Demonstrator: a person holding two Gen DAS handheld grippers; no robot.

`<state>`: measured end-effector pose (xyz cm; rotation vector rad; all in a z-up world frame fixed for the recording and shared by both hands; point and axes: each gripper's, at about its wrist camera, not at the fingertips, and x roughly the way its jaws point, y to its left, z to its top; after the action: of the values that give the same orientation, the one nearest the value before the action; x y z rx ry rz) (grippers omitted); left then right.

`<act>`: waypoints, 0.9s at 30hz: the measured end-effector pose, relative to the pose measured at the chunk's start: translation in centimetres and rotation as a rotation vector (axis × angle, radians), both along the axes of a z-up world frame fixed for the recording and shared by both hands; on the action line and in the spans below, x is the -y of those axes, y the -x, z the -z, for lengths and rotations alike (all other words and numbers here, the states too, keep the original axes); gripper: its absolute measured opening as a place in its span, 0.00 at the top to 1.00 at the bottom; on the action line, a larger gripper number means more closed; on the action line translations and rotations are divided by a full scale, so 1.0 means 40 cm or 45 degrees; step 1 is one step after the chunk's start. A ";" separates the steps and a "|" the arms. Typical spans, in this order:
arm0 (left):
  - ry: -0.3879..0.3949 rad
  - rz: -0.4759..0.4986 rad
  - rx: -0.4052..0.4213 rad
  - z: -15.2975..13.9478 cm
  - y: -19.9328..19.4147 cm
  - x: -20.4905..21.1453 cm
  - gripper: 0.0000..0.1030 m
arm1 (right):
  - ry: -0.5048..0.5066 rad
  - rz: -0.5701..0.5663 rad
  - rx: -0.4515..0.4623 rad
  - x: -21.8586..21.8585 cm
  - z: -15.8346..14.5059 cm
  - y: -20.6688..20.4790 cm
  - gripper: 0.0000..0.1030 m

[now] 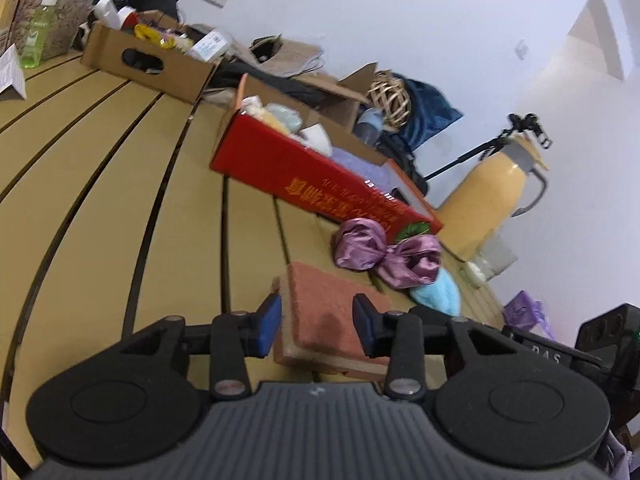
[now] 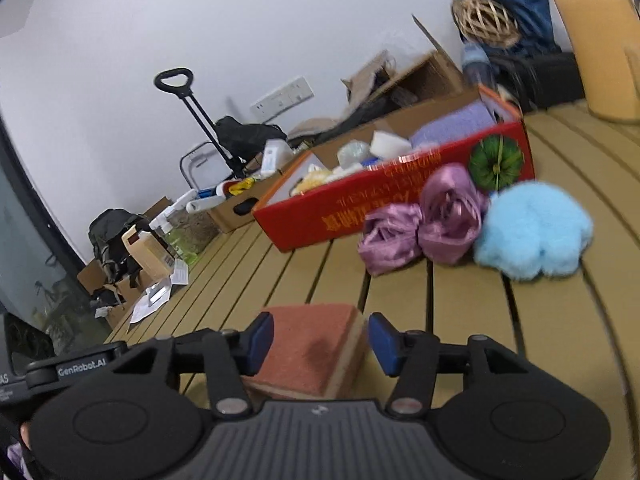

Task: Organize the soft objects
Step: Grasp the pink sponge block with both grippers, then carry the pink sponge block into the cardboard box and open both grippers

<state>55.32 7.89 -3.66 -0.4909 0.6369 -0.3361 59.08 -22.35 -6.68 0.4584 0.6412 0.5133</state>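
Left tongs (image 1: 316,326) stood apart around the near end of the sponge (image 1: 332,312); their blue pads (image 1: 267,324) sat just off its sides, no clear pressing. Right tongs (image 2: 320,344) also stood apart, straddling the same sponge (image 2: 316,348) from the other side, with a gap showing at the right pad (image 2: 382,344). The sponge lay flat on the slatted surface (image 1: 140,184), red-brown face up, tan layer at its edge.

In the left wrist view, a purple satin bow (image 1: 384,254) lay at 1 o'clock of the sponge, a blue fluffy cloth (image 1: 438,294) just beside the bow at 3 o'clock of the sponge. The red box (image 1: 312,176) stood at 12 o'clock, open-topped, soft things inside, the bow touching its near corner. A brown box (image 1: 148,62) sat at 10 o'clock, well apart. Wide bare slats lay open from 8 to 11 o'clock. A yellow jug (image 1: 492,196) stood at 2 o'clock near the surface's edge.
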 end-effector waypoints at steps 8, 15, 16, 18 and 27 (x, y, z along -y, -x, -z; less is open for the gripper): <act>0.031 -0.012 -0.037 0.024 -0.037 0.002 0.62 | -0.043 0.011 -0.059 -0.017 0.039 -0.023 0.58; 0.009 0.020 -0.050 0.024 -0.039 0.026 0.69 | -0.065 0.017 -0.101 -0.025 0.061 -0.043 0.66; 0.008 0.020 -0.040 0.015 -0.025 0.031 0.69 | -0.054 0.020 -0.098 -0.025 0.054 -0.038 0.67; 0.018 0.019 -0.018 -0.011 0.010 0.046 0.69 | -0.046 0.028 -0.075 -0.021 0.035 -0.020 0.68; -0.008 0.063 0.156 -0.171 0.152 0.181 0.69 | -0.068 0.102 0.100 0.092 -0.110 0.165 0.68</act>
<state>49.25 0.65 3.19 -0.4457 0.5320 -0.4080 52.47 -26.02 -2.29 0.5097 0.5326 0.4706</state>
